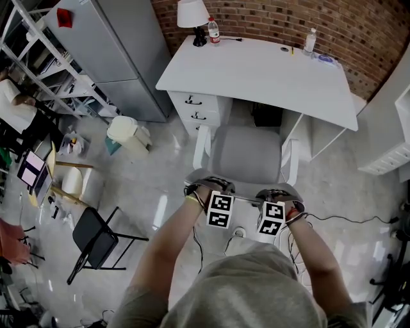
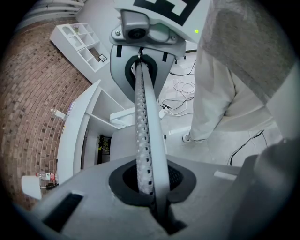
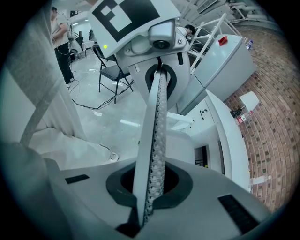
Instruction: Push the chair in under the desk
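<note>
Closest in, the person's grey hood (image 1: 256, 288) cuts off the bottom of the head view. Just beyond it, the left gripper (image 1: 208, 188) and right gripper (image 1: 280, 192) sit side by side on the top edge of the chair's backrest (image 1: 246, 184). Each gripper's fingers (image 2: 84, 201) are pinching that thin perforated edge, seen end-on in both gripper views. The cubes carry only black-and-white square patterns, no words.

The chair (image 1: 246, 154) stands facing the desk (image 1: 269, 70). Its grey seat is mostly out in the open, with the front edge about level with the desk's near edge. The white armrests (image 1: 202, 146) line up with the gap between the drawer unit (image 1: 195, 109) and the desk's right panel (image 1: 301, 131). The chair's base is hidden beneath the seat. Something dark (image 1: 266, 115) sits in the kneehole, too shadowed to identify.

On the surface stand a lamp (image 1: 192, 13) and a bottle (image 1: 213, 31) with a red label too small to read. The brick wall (image 1: 288, 19) is behind them. Left of the chair, bare floor reaches to a pale bin (image 1: 125, 131).
</note>
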`<act>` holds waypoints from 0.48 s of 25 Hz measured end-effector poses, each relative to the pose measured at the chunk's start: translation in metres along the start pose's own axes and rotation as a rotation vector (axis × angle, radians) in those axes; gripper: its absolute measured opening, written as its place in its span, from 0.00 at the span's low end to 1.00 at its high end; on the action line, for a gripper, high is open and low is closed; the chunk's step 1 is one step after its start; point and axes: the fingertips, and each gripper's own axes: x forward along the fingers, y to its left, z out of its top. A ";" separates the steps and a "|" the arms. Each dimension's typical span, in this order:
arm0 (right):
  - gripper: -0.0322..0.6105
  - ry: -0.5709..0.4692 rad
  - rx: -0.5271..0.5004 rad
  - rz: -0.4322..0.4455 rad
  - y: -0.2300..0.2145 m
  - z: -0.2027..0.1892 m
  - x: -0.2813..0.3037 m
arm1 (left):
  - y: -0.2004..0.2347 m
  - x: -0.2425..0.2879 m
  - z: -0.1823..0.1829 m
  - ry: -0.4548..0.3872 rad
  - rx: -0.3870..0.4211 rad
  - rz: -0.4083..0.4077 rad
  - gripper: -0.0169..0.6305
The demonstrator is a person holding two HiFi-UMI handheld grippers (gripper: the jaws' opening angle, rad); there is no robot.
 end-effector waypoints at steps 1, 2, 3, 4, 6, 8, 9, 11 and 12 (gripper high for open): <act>0.06 0.002 0.002 0.000 -0.002 0.000 0.001 | 0.003 0.001 -0.002 0.000 0.003 0.000 0.05; 0.06 0.004 0.004 0.000 -0.005 -0.001 0.002 | 0.005 0.001 -0.003 -0.001 0.006 0.000 0.05; 0.06 0.005 0.006 -0.001 -0.008 -0.001 0.003 | 0.008 0.002 -0.003 -0.003 0.008 0.000 0.05; 0.06 0.006 0.007 -0.003 -0.010 -0.002 0.004 | 0.011 0.003 -0.004 -0.004 0.010 0.001 0.05; 0.06 0.006 0.007 -0.007 -0.017 -0.003 0.005 | 0.017 0.005 -0.005 -0.004 0.013 0.004 0.05; 0.06 0.006 0.010 -0.008 -0.021 -0.005 0.005 | 0.022 0.007 -0.005 -0.005 0.017 0.006 0.05; 0.06 0.006 0.011 -0.009 -0.023 -0.005 0.006 | 0.024 0.007 -0.005 -0.005 0.020 0.007 0.05; 0.06 0.007 0.014 -0.009 -0.027 -0.005 0.007 | 0.029 0.008 -0.007 -0.006 0.024 0.008 0.05; 0.06 0.008 0.016 -0.008 -0.029 -0.005 0.008 | 0.031 0.008 -0.008 -0.007 0.025 0.009 0.05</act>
